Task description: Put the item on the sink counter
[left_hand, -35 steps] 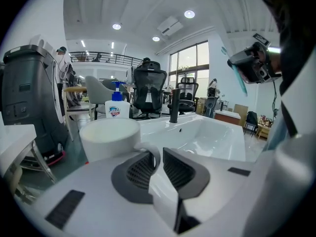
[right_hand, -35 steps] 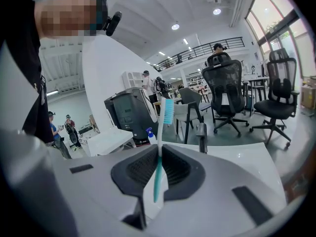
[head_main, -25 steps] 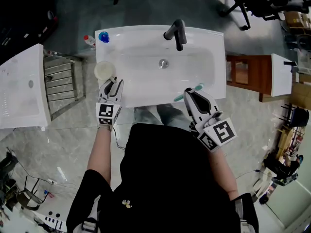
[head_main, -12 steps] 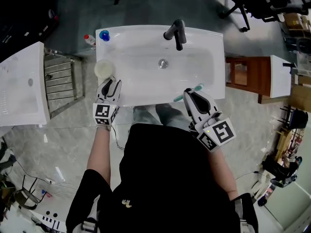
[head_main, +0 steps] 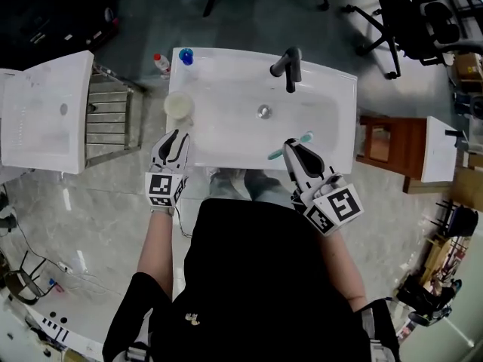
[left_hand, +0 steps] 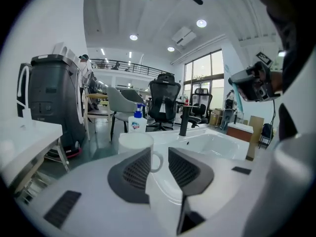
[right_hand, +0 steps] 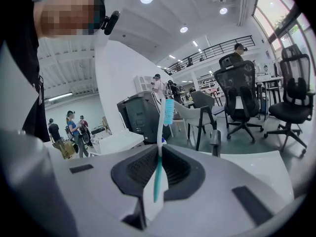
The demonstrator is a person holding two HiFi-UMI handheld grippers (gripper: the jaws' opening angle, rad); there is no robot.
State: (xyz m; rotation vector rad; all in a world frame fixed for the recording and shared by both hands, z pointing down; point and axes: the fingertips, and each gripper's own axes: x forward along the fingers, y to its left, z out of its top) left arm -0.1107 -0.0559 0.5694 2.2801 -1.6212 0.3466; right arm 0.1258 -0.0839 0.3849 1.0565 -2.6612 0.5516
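Left gripper: jaws have just been opening, now wide apart, nothing between them. White mug stands on the sink counter, left rim, just ahead of the tips. Right gripper: jaws clamped on a teal toothbrush.

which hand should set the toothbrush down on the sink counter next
Right. The right tongs are shut on the toothbrush, at the sink counter's front edge. The left tongs have just been opening, with nothing between them, just short of the mug.
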